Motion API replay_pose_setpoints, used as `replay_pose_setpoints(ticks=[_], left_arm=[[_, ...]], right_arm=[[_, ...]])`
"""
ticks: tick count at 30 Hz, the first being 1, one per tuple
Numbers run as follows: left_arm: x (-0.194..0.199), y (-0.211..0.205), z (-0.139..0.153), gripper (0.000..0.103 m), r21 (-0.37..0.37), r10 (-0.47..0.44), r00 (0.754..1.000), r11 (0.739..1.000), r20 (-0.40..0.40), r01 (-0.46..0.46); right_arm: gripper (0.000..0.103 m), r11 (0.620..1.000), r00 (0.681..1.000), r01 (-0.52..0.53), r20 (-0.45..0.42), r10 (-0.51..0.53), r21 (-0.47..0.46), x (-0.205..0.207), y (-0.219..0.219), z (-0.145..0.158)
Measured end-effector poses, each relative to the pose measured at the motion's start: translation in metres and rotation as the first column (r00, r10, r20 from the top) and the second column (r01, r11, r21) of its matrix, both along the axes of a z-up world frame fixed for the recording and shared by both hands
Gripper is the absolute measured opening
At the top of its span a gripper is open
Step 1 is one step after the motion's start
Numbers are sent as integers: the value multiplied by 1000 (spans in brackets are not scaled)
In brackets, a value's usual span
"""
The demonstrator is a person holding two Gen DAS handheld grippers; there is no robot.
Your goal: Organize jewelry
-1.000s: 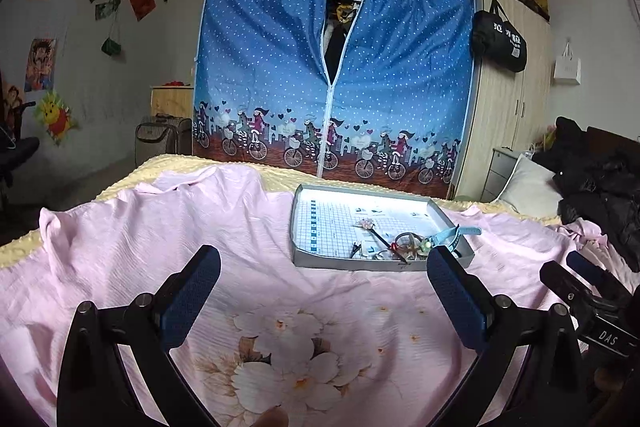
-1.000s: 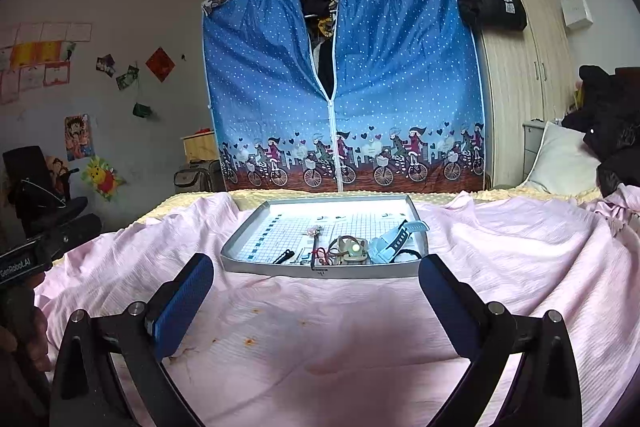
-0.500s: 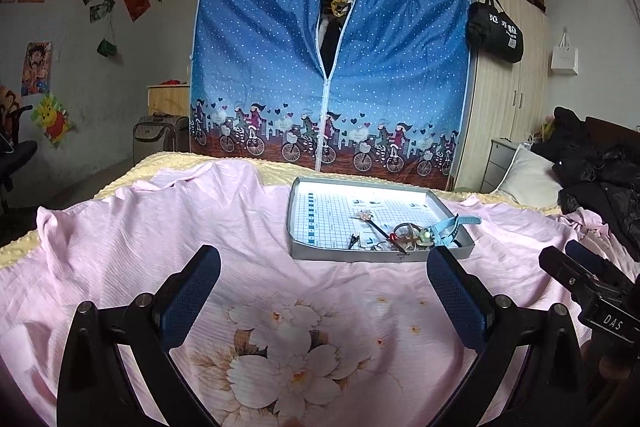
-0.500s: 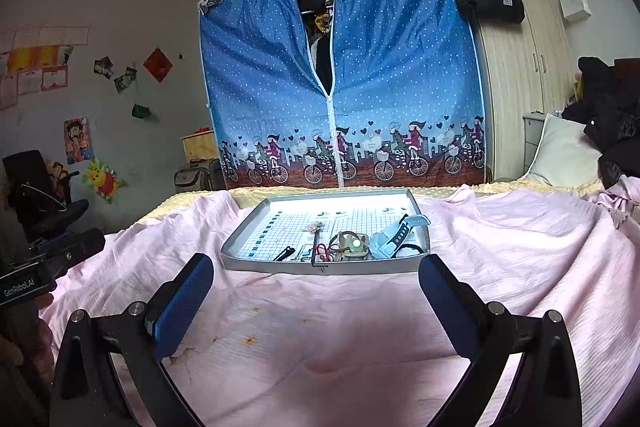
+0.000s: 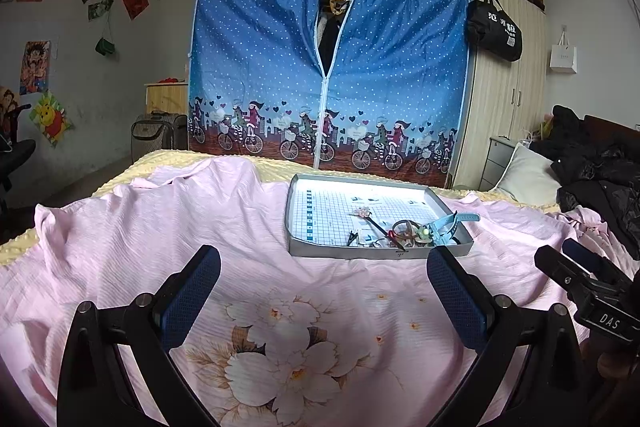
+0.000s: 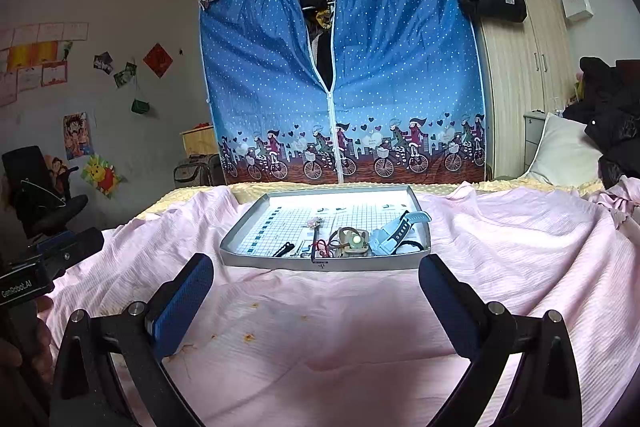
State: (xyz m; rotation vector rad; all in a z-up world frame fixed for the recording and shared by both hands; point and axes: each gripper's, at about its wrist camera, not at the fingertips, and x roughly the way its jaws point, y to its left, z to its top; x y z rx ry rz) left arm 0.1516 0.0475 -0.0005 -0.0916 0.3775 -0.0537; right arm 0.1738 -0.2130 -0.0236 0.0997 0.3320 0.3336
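A shallow grey tray (image 5: 294,207) (image 6: 240,233) with a gridded white floor lies on the pink bedsheet. Jewelry is heaped at its near right corner: a light blue watch (image 5: 452,223) (image 6: 400,229), a beige piece with a pale green face (image 6: 354,239), a long hairpin (image 5: 372,221), small black clips (image 6: 285,249). My left gripper (image 5: 324,291) is open, low over the sheet, well short of the tray and left of the heap. My right gripper (image 6: 316,291) is open too, just in front of the tray's near edge. Nothing sits between either pair of fingers.
The pink sheet (image 5: 160,227) covers a yellow blanket (image 5: 180,159). A blue fabric wardrobe (image 5: 328,75) and a wooden cupboard (image 6: 520,67) stand beyond the bed. Dark clothes (image 5: 600,179) and a pillow (image 6: 564,151) lie at the right. The other gripper shows at each view's edge.
Both views have tilted slightly; the tray now sits a little lower and nearer in the left view. Both grippers stay open and empty.
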Motion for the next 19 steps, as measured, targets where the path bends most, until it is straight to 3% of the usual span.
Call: replay_pose_setpoints(ticks=[6, 19], left_arm=[[11, -4, -8, 101, 31, 52, 990, 998, -134, -48], [8, -8, -17, 101, 47, 42, 990, 998, -136, -36]], right_arm=[[103, 1000, 1000, 3, -9, -4, -15, 2, 1, -1], [103, 1000, 999, -14, -29, 13, -28, 5, 5, -3]])
